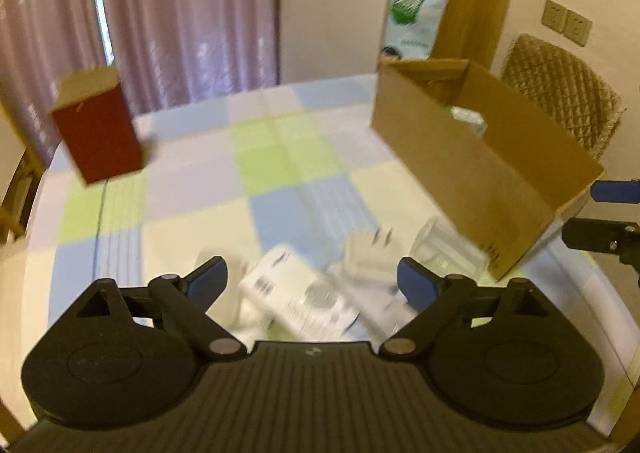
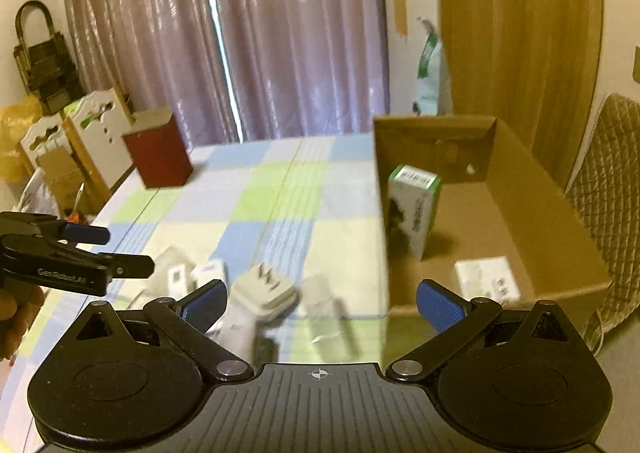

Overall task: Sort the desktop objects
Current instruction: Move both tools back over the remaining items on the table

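In the left wrist view my left gripper (image 1: 312,281) is open just above a pile of small white things: a printed white box (image 1: 300,301), a white plug adapter (image 1: 368,253) and a clear plastic piece (image 1: 444,249). Nothing is between its fingers. In the right wrist view my right gripper (image 2: 320,305) is open too, low over the adapter (image 2: 264,289) and the clear piece (image 2: 324,305). The open cardboard box (image 2: 560,221) holds an upright green-and-white carton (image 2: 414,205) and a flat white box (image 2: 486,281). The left gripper (image 2: 112,249) shows at the left, held by a hand (image 2: 16,313).
A dark red box (image 1: 100,133) stands at the far left of the checked tablecloth (image 1: 276,157). The cardboard box (image 1: 480,173) fills the right side. The right gripper (image 1: 592,213) pokes in at the right edge. Curtains, a door and a quilted chair (image 2: 608,173) surround the table.
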